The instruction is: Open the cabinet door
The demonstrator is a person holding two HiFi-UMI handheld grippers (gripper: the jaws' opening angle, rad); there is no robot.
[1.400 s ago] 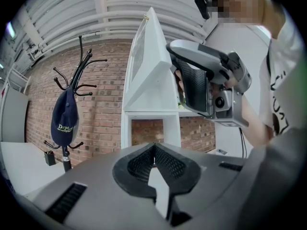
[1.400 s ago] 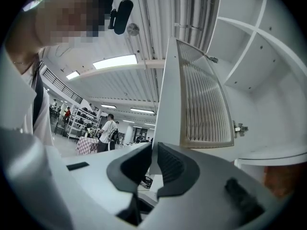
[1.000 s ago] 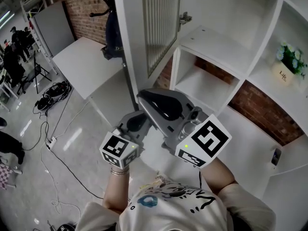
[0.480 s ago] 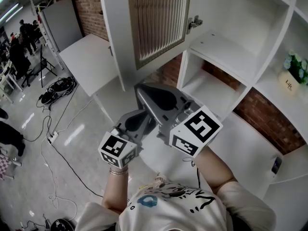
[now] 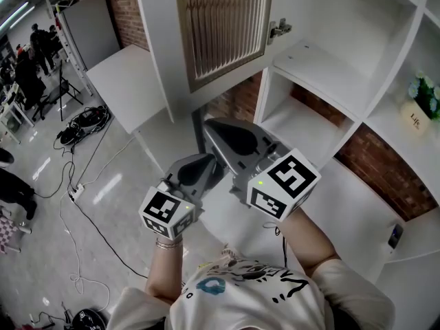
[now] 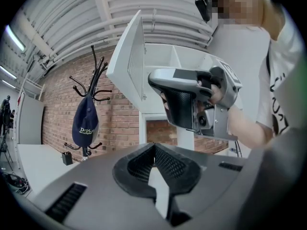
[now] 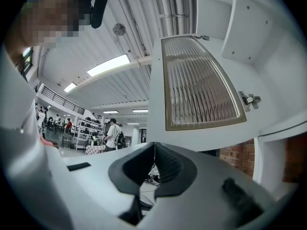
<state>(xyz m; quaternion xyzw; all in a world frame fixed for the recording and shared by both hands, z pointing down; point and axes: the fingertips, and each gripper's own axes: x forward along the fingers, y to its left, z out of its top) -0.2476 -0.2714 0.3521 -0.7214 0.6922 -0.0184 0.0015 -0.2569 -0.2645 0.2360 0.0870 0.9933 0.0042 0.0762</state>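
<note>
Right gripper (image 7: 154,148): clenched, nothing between the jaws.
Left gripper (image 6: 154,150): clenched, also empty.
Cabinet door (image 5: 221,29): at 12 o'clock from both grippers, standing wide open, touched by neither.
Advice: the task looks done; draw back level, clear of the door's lower edge.
Room: white shelf (image 5: 313,67) at 2 o'clock; cable-strewn floor (image 5: 103,184) at 9.

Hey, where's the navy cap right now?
In the left gripper view, the navy cap hangs on the black coat rack at the left, against the brick wall, left of the open cabinet door.
</note>
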